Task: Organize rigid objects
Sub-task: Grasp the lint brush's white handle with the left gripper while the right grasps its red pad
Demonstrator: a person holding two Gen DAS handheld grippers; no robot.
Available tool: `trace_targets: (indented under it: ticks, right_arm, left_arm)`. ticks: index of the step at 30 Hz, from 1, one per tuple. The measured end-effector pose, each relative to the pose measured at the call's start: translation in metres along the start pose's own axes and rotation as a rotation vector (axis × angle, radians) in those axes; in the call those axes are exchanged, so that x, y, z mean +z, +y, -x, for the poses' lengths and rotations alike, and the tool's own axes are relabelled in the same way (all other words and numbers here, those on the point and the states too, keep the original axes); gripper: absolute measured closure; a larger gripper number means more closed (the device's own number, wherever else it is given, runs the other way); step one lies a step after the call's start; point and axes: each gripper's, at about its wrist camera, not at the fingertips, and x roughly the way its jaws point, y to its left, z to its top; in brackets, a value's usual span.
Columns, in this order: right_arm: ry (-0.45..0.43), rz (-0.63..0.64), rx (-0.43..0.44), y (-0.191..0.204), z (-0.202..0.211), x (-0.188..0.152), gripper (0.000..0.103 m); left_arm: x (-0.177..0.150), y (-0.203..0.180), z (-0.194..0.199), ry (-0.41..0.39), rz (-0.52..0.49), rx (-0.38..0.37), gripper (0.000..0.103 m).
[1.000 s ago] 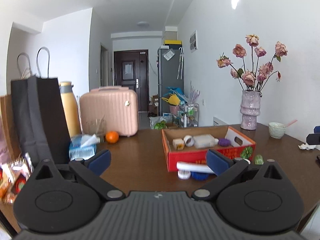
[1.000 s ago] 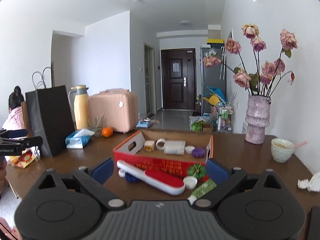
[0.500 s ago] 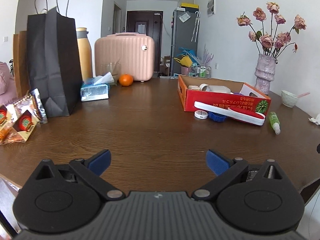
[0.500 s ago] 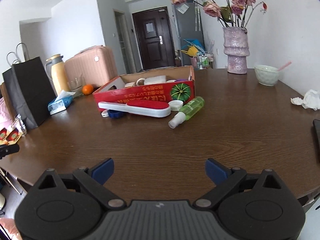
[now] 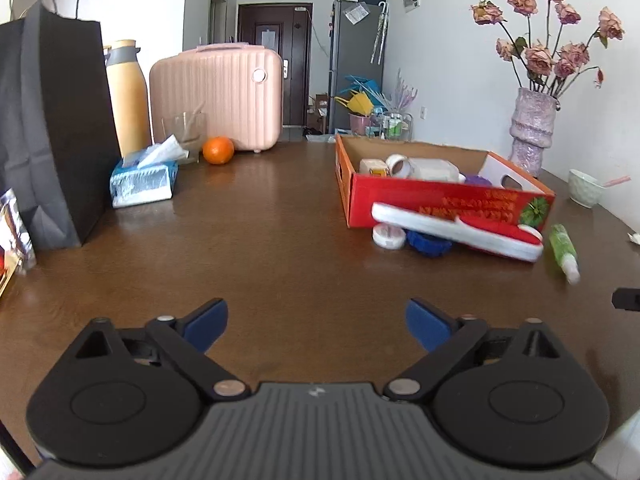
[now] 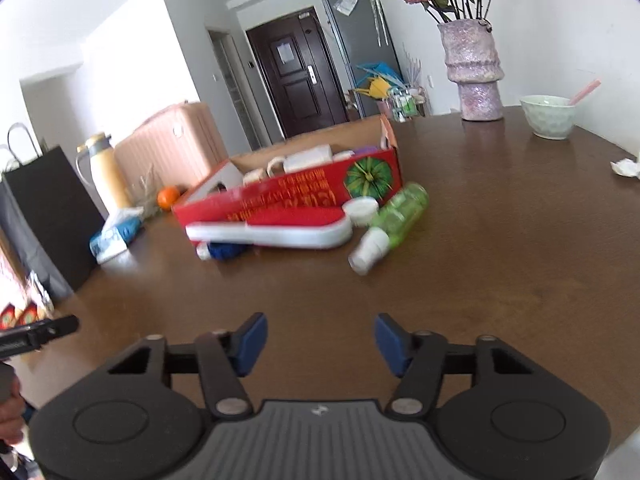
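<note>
A red cardboard box (image 5: 440,200) (image 6: 304,196) stands on the brown table and holds several small white items and a purple one. In front of it lie a red-and-white lint brush (image 5: 456,230) (image 6: 272,230), a white cap (image 5: 388,237), a blue lid (image 5: 428,243) (image 6: 224,250), a small white jar (image 6: 362,210) and a green spray bottle (image 5: 563,246) (image 6: 390,220). My left gripper (image 5: 316,326) is open and empty, well short of the objects. My right gripper (image 6: 320,340) is open and empty, low over the table, short of the bottle.
A black paper bag (image 5: 48,132), a yellow flask (image 5: 128,96), a pink case (image 5: 218,96), a tissue pack (image 5: 142,180) and an orange (image 5: 218,150) stand at the left and back. A purple vase (image 6: 476,72), a bowl (image 6: 548,116) and crumpled tissue (image 6: 624,168) are at the right.
Both grippers first pulled back from the box, then moved forward toward it again. The right gripper tilted left and its jaws narrowed somewhat. No object on the table moved.
</note>
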Motion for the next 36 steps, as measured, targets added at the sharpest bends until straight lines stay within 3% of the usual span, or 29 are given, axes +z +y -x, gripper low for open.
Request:
trace_targets:
  ticks: [6, 10, 15, 19, 23, 27, 30, 34, 36]
  right_arm:
    - [-0.018, -0.047, 0.043, 0.001, -0.048, 0.035, 0.053]
    - [-0.010, -0.067, 0.033, 0.002, -0.086, 0.062, 0.059]
    - [0.012, -0.091, -0.013, -0.003, -0.130, 0.082, 0.061]
    - [0.036, -0.094, -0.058, -0.008, -0.150, 0.088, 0.061]
    - [0.053, -0.141, -0.032, -0.018, -0.162, 0.089, 0.061]
    - [0.064, -0.137, -0.021, -0.017, -0.162, 0.087, 0.064]
    - [0.069, -0.146, 0.002, -0.016, -0.161, 0.085, 0.071]
    - [0.065, -0.168, -0.010, -0.019, -0.156, 0.081, 0.070]
    - [0.067, -0.155, -0.015, -0.018, -0.155, 0.080, 0.067]
  left_arm:
    - [0.047, -0.011, -0.071, 0.046, 0.039, -0.148, 0.040]
    - [0.074, -0.011, -0.125, 0.118, 0.102, -0.189, 0.058]
    - [0.085, -0.008, -0.173, 0.206, 0.168, -0.232, 0.067]
    - [0.088, -0.002, -0.186, 0.213, 0.213, -0.276, 0.073]
    - [0.088, -0.006, -0.189, 0.211, 0.202, -0.307, 0.083]
    - [0.081, -0.012, -0.188, 0.239, 0.229, -0.387, 0.092]
    - [0.081, -0.021, -0.178, 0.203, 0.187, -0.373, 0.092]
    - [0.089, -0.010, -0.176, 0.178, 0.230, -0.291, 0.090]
    - [0.093, -0.003, -0.181, 0.187, 0.242, -0.296, 0.090]
